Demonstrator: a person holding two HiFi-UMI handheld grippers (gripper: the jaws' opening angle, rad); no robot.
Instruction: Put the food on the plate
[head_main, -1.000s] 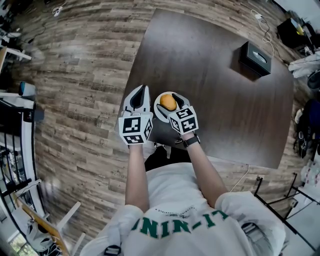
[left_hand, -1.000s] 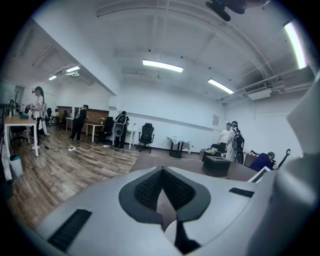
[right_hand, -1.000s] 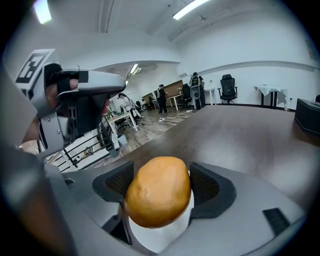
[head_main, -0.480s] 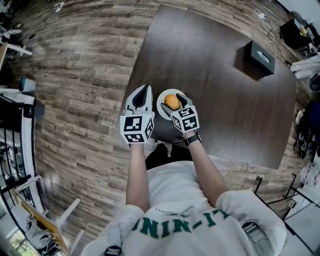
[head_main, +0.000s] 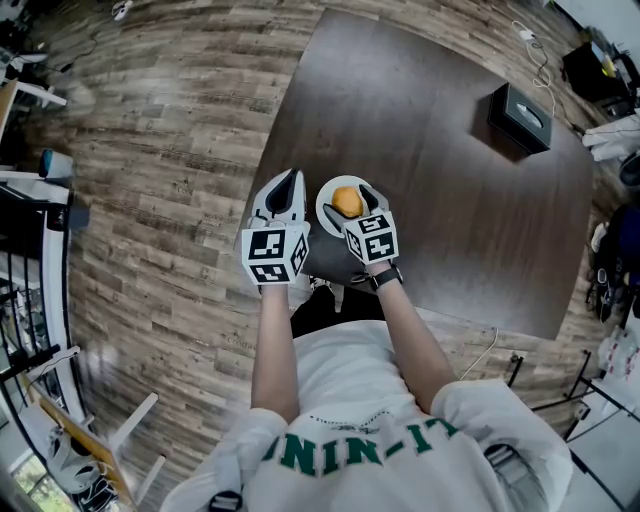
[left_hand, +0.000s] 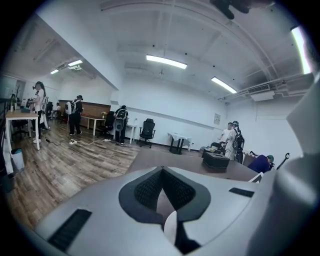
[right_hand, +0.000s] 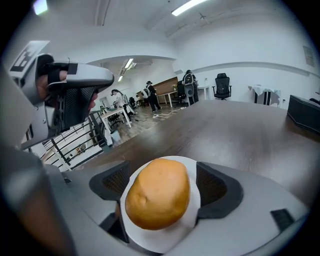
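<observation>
Nearest, on the white shirt (head_main: 350, 400): green lettering, upside down from the head view, apparently LI-NIN with the end hidden. Just beyond, at the near edge of the dark wooden surface (head_main: 420, 120): the left gripper (head_main: 287, 182), fingers pressed together on nothing, parked beside the plate, probably to stay clear. Beside it, the right gripper (right_hand: 166, 181), angled down over the white plate (right_hand: 165, 239), fingers spread wide on either side of the golden-brown bread roll (right_hand: 157, 192). Have just been opening, with the roll between them yet seemingly pressed by neither pad. Rests on the middle of the plate, so likely set there on purpose and being let go. Placing looks as good as done, only the withdrawal left. Black-and-white square markers on both gripper cubes, no words. Farther out, towards the far corner of the surface, a black box (head_main: 519, 116), possibly for tissues, well apart from the plate, no label legible. Beyond, wood-plank floor (head_main: 170, 160), an office chair (left_hand: 146, 131) and standing people (left_hand: 75, 114), no signage readable.
</observation>
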